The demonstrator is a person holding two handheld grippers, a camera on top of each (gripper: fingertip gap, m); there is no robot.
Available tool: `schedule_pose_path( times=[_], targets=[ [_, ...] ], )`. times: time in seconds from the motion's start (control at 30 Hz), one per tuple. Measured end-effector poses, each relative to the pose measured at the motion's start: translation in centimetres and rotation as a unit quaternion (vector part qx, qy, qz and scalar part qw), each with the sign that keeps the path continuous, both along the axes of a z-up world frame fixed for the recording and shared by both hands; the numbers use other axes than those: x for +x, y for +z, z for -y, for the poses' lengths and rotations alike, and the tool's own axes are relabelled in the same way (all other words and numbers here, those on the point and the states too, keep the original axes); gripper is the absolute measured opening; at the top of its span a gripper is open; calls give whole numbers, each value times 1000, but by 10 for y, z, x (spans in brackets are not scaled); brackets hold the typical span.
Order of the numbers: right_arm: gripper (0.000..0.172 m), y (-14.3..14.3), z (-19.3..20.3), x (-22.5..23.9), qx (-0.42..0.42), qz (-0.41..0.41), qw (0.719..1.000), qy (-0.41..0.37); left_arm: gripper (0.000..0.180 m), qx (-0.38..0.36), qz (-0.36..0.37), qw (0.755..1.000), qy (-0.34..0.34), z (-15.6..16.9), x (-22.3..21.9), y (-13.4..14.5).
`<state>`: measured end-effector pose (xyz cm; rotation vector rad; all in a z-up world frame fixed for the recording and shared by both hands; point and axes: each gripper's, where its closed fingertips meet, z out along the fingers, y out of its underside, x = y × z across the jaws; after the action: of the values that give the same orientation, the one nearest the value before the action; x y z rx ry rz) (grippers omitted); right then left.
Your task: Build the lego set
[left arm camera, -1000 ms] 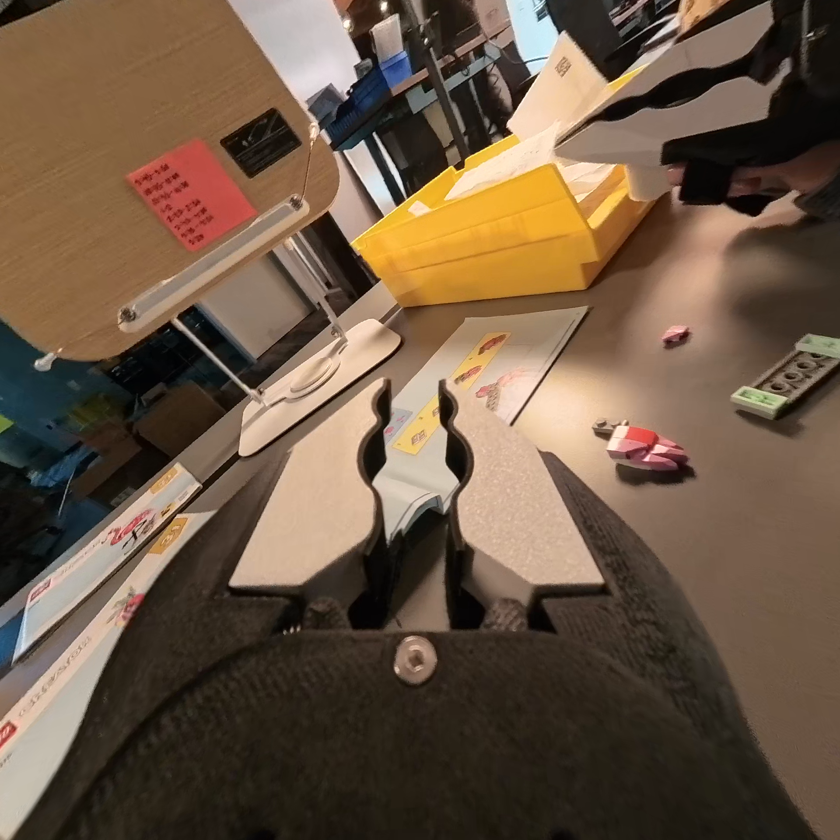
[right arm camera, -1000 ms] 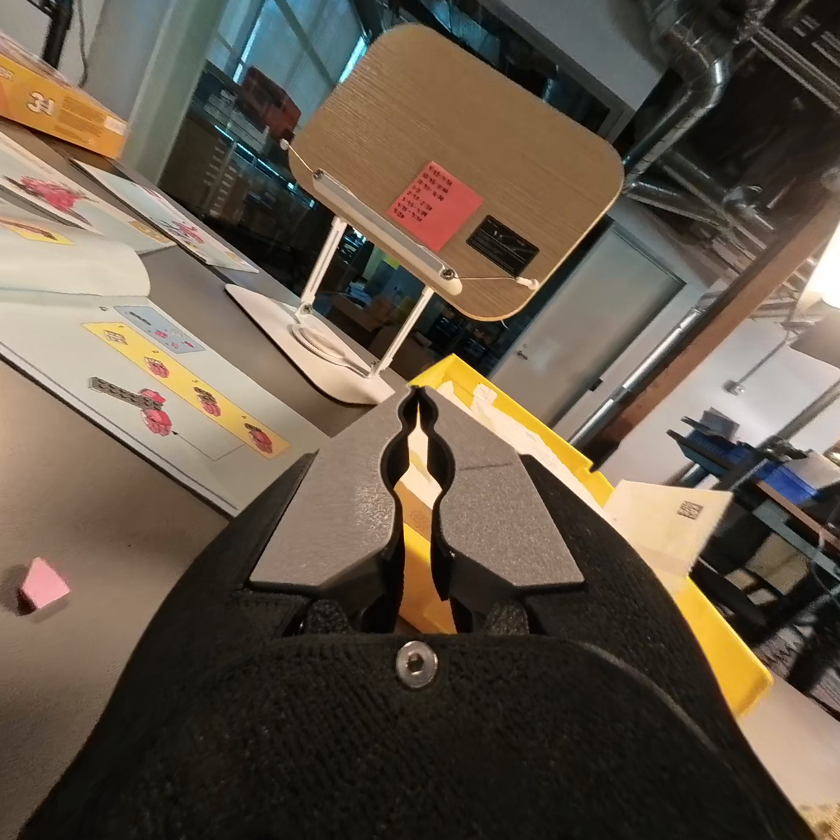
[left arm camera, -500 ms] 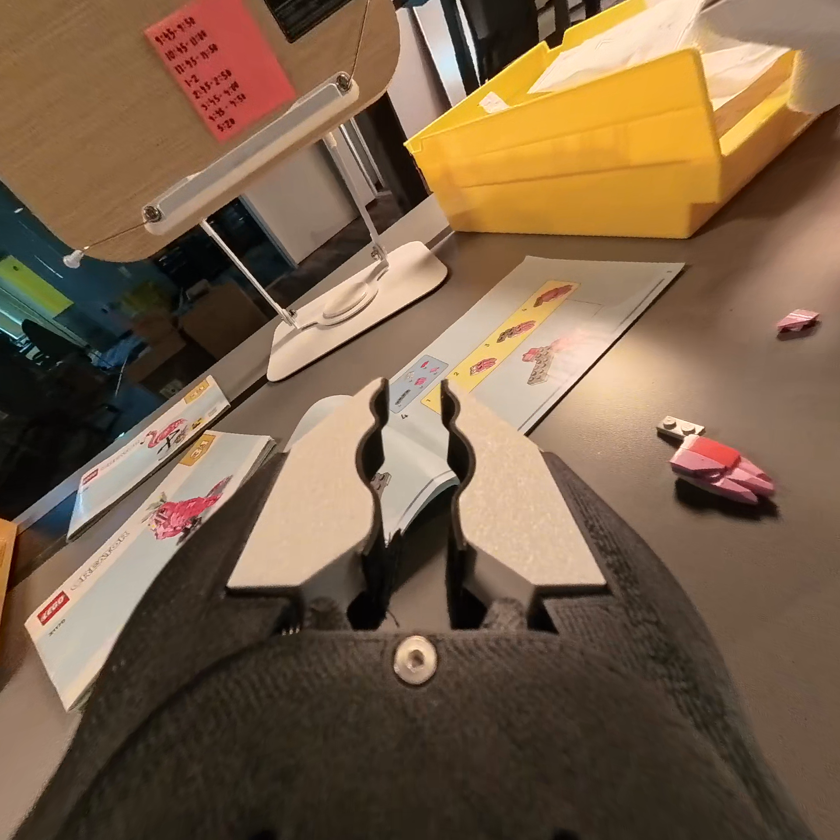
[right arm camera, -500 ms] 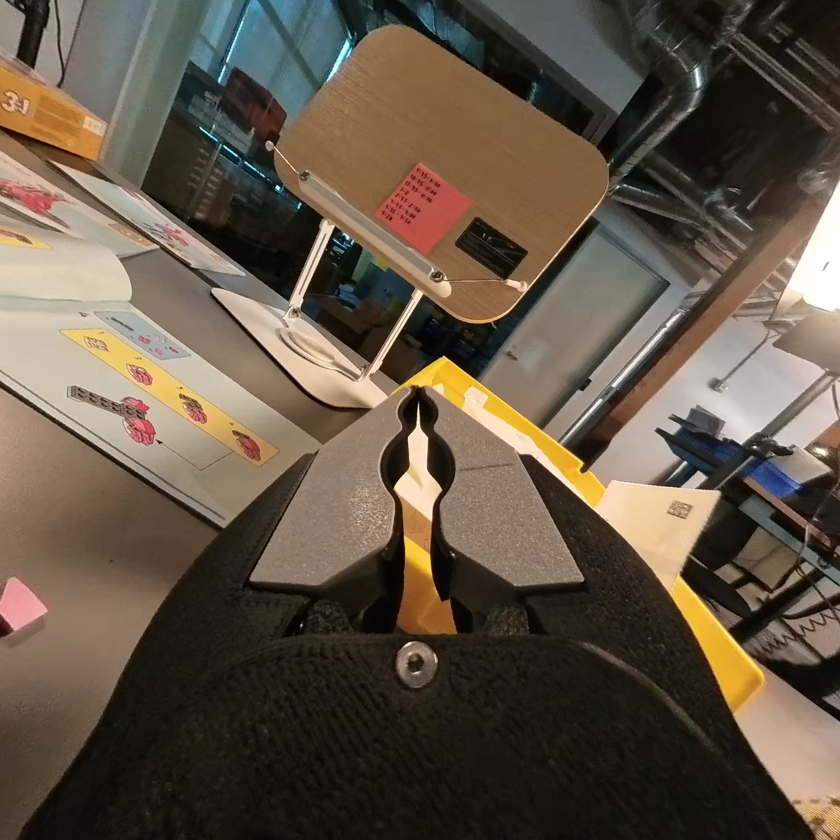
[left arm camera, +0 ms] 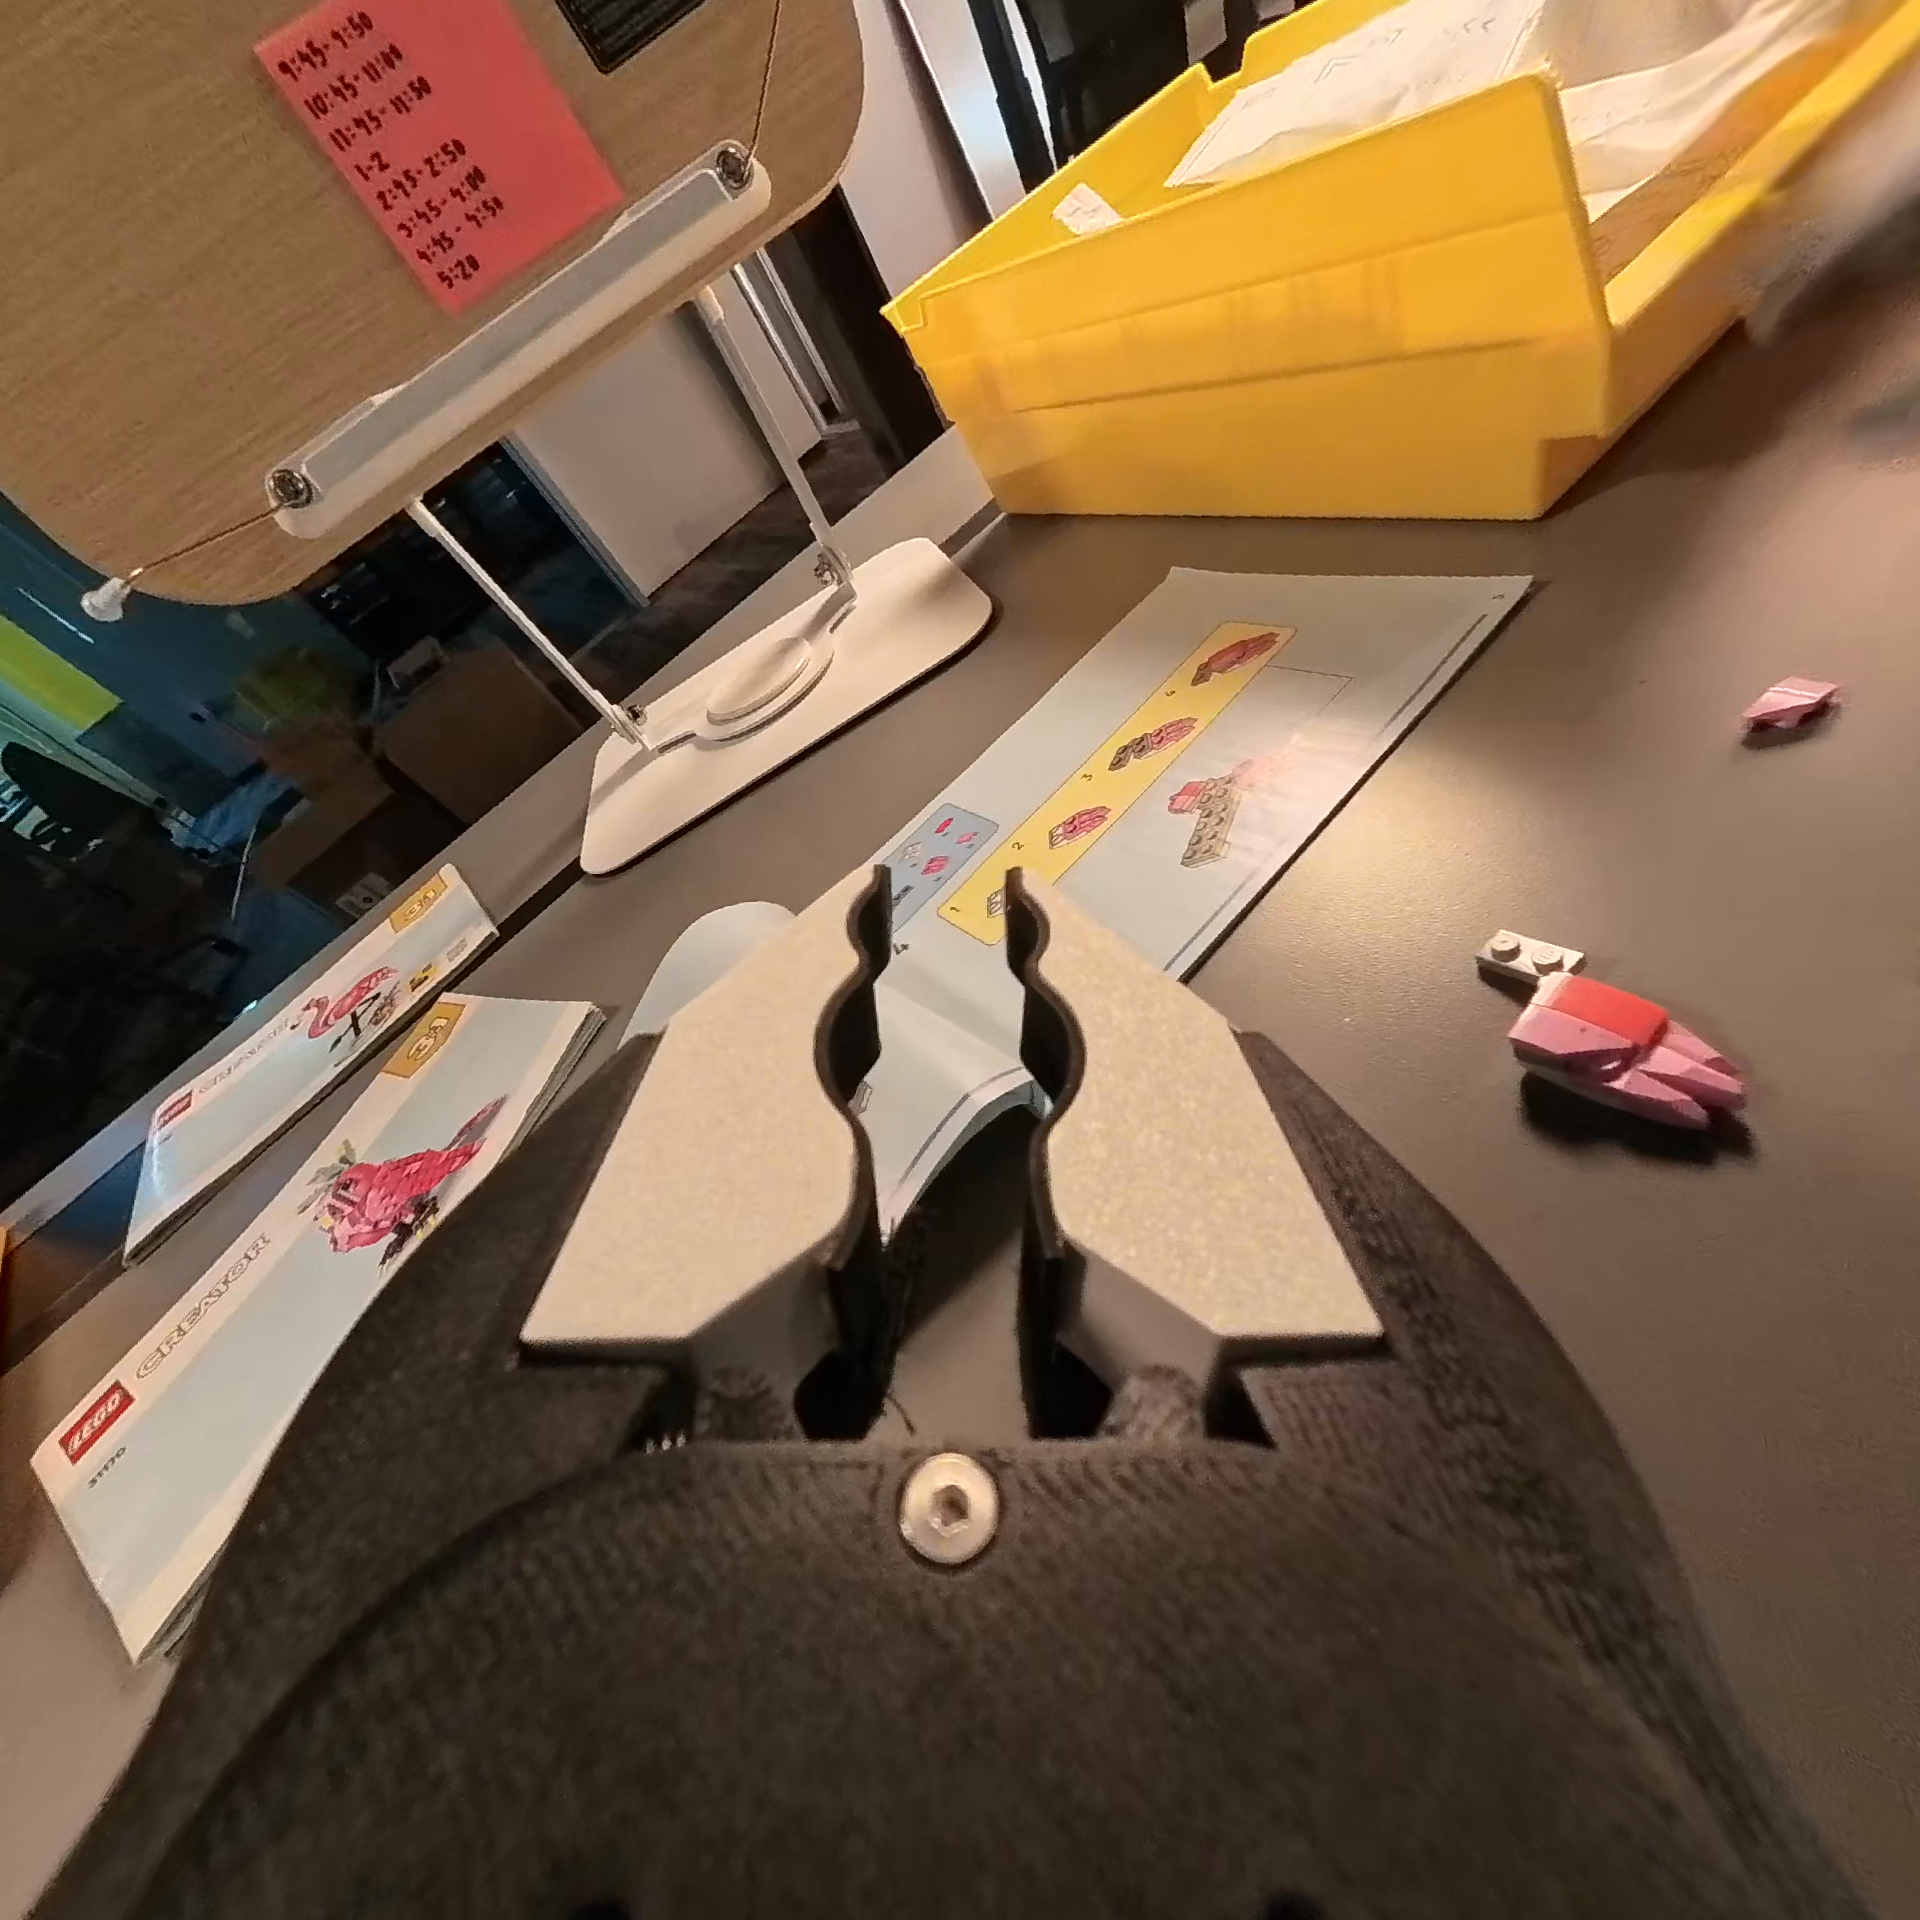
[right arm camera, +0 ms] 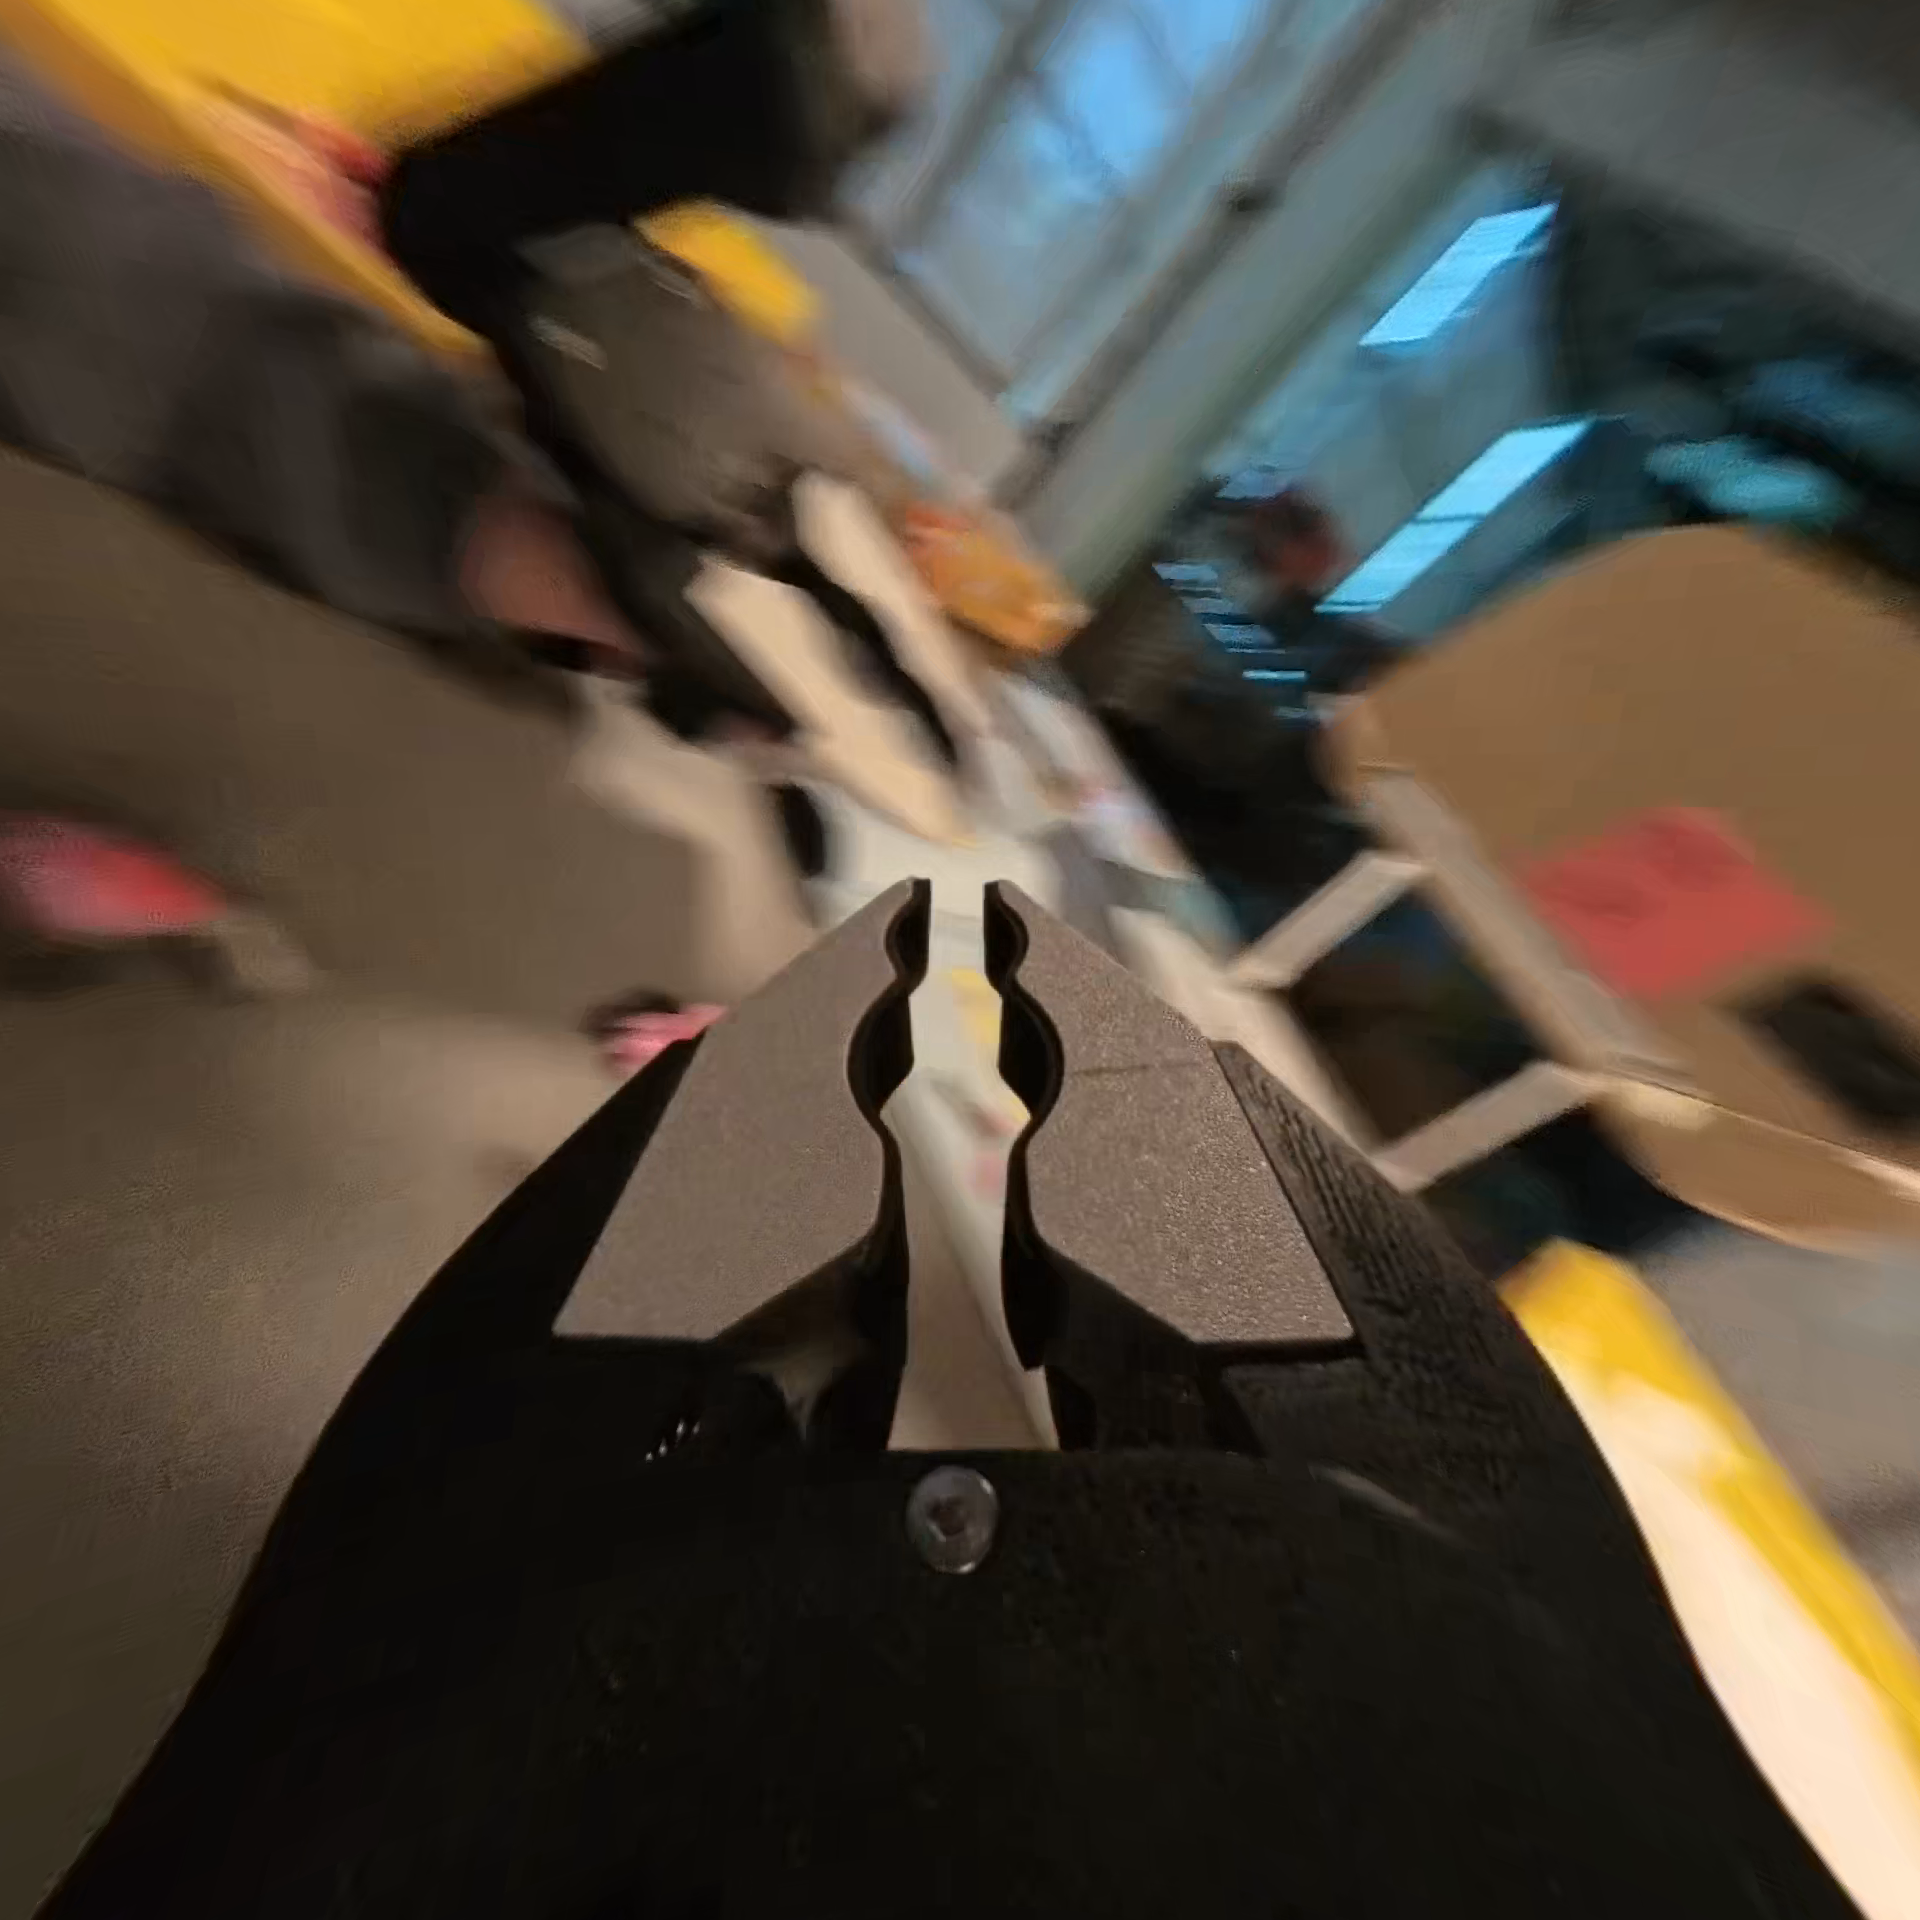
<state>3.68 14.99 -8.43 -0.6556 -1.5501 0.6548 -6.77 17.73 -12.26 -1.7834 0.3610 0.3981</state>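
Desk [left arm camera: 1558, 1351]: dark and matte, it filled the right and lower frame of the left view, with bare room at lower right.
Stand [left arm camera: 312, 312]: a wooden board on thin metal legs took the upper left, its white foot at centre left; a red note was stuck to it.
Bin [left arm camera: 1299, 343]: yellow and stiff-walled, it stood at upper right and held papers.
Booklet [left arm camera: 1299, 748]: it lay open and flat at mid-frame, thin and floppy; judged best lifted by a free edge.
Closed booklets [left arm camera: 260, 1351]: two lay at lower left, near the desk edge.
Left claw [left arm camera: 948, 896]: open and empty, it hung over the booklet's curled near page.
Right claw [right arm camera: 956, 891]: parted a little, nothing gripped; its view was badly smeared.
Pink model [left arm camera: 1621, 1055]: it sat at right, small, light and hard, probably apt to come apart if squeezed; a grey plate touched it.
Pink piece [left arm camera: 1789, 701]: it lay alone at far right, well apart.
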Motion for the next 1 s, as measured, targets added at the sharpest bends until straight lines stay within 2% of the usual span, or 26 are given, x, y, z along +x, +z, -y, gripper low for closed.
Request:
schedule_pose_path(
  times=[0.03, 0.07, 0.13, 0.17, 0.23, 0.33, 0.53, 0.77, 0.87, 0.93, 1.0],
  targets=[
    [6, -14, 27, 2, -49, 66, 994, 71, 20, 0, 0, 1000, -1, 0, 0, 0],
    [6, -29, 52, 8, -101, 140, 976, 131, 20, 0, 0, 1000, -1, 0, 0, 0],
    [6, -52, 93, 29, -182, 274, 917, 224, 20, 0, 2, 1000, -2, 0, 0, 0],
    [6, -62, 104, 37, -202, 321, 893, 244, 20, 0, 3, 1000, -2, 0, 0, 0],
    [7, -80, 109, 42, -199, 372, 874, 241, 20, 0, 5, 1000, -3, 0, 0, 0],
    [14, -93, 108, 42, -192, 399, 869, 220, 20, 0, 6, 1000, -5, -1, 1, 0],
    [31, -97, 118, 38, -219, 415, 854, 224, 20, 0, 7, 1000, -8, -1, 2, 0],
    [44, -97, 134, 27, -225, 415, 855, 217, 20, -2, 6, 1000, -13, -2, 4, 0],
    [42, -97, 137, 18, -234, 411, 859, 194, 20, -1, 5, 1000, -16, -1, 4, 0],
    [36, -97, 135, 15, -236, 410, 862, 181, 20, -1, 6, 1000, -18, -1, 5, 0],
    [21, -98, 132, 14, -228, 408, 867, 172, 20, 1, 7, 1000, -21, -1, 5, 1]
  ],
)
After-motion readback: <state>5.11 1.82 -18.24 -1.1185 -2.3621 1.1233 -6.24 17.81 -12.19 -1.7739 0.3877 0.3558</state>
